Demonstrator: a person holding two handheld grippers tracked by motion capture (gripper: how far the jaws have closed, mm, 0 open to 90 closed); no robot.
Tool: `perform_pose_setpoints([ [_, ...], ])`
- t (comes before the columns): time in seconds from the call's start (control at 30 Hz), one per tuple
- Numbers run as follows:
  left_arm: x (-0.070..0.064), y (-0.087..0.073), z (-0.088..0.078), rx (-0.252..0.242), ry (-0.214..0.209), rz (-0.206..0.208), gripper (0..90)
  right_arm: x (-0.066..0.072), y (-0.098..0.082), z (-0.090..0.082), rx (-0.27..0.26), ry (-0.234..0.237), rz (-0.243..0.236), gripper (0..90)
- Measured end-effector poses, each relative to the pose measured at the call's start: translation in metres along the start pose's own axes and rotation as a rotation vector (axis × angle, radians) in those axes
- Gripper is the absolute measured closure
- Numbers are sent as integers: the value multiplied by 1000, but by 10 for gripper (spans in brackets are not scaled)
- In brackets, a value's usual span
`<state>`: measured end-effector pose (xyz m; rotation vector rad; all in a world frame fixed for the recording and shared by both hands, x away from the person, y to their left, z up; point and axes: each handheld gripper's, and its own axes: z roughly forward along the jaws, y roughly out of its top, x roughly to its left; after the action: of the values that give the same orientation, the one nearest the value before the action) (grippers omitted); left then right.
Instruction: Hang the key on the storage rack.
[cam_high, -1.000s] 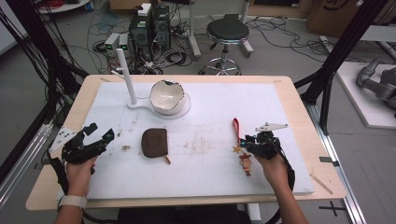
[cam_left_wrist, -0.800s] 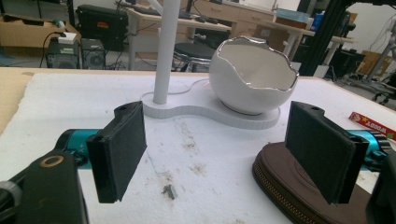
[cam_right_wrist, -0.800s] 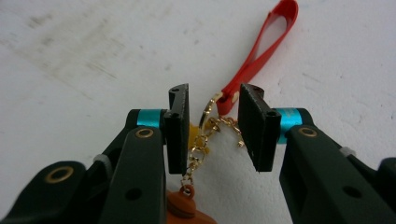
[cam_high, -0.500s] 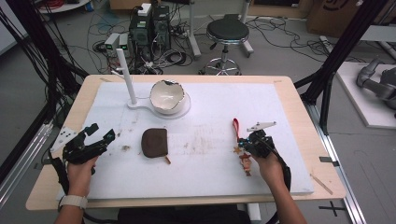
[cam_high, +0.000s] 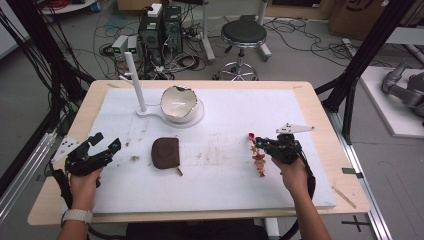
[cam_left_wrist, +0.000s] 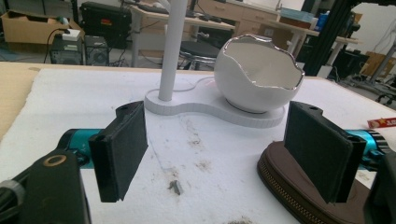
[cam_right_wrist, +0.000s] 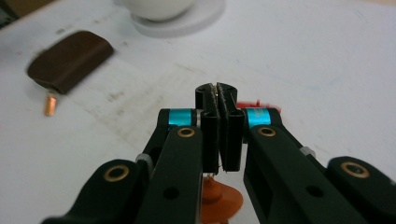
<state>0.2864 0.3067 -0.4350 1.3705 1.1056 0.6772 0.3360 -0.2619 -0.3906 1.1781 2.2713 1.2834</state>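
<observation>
Overhead, right gripper (cam_high: 260, 146) jaws pinch red charm string (cam_high: 259, 159) — close-up probably shows thin cord; left gripper (cam_high: 102, 145) jaws wide.

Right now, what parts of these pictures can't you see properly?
- Charm: too small in the high view to tell its shape; in the right gripper view the shut fingers cover all but an orange bit.
- Pouch: in the left gripper view one finger hides part and the bottom edge cuts it off.
- Pouch in the right gripper view: blurred.
- Inside the bowl: the rim hides its bottom.
- Pole: top cut off in the left gripper view.
</observation>
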Motion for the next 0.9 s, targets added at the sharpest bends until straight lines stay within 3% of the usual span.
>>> perform_pose_setpoints([
  [0.23,2,1,-2,-11,-10,-5,239,19,25,5,-36,37,-45,891],
  [0.43,1,1,-1,-9,-20,4,275,33,44,8,-73,98,-73,891],
  [0.7,4,1,-5,-14,9,-4,275,55,79,19,-104,146,-132,891],
  [0.9,10,0,-7,-17,31,-14,275,73,115,37,-128,181,-176,891],
])
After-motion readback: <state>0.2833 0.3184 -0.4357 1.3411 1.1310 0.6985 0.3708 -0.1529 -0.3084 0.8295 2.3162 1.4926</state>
